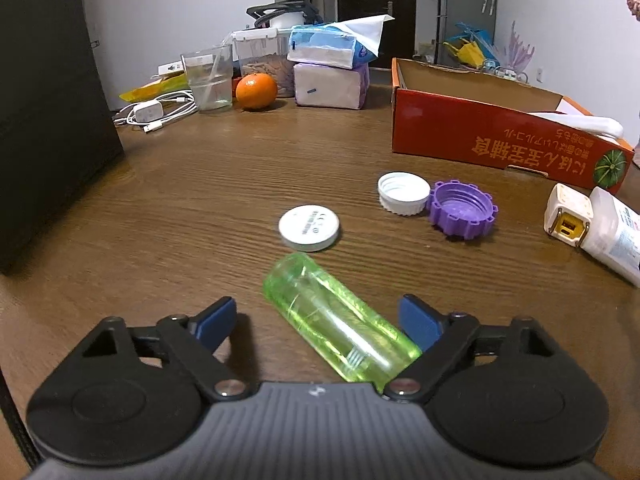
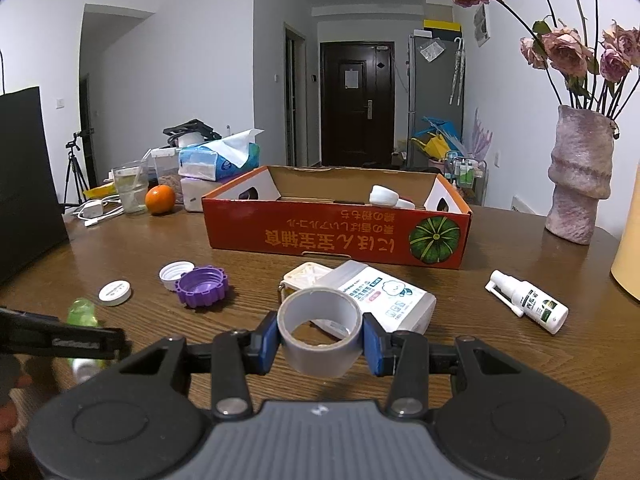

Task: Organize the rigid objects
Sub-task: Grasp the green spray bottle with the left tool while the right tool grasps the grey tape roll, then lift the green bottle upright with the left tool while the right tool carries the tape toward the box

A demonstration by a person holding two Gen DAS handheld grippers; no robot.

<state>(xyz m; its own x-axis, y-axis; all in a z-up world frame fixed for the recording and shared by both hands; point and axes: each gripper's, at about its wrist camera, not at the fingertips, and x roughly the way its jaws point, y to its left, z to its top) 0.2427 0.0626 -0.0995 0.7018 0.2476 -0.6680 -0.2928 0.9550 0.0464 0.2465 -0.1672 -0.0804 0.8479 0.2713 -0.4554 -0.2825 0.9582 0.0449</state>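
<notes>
Left wrist view: the left gripper is spread apart around the green bottle, which lies slanted on the table, well short of the red box. Its right pad looks just beside the bottle, its left pad apart; centring the bottle before squeezing should prevent it rolling. A white disc lies just beyond.

Right wrist view: the right gripper is clamped on a tape roll, short of the red box. A white container lies between.
</notes>
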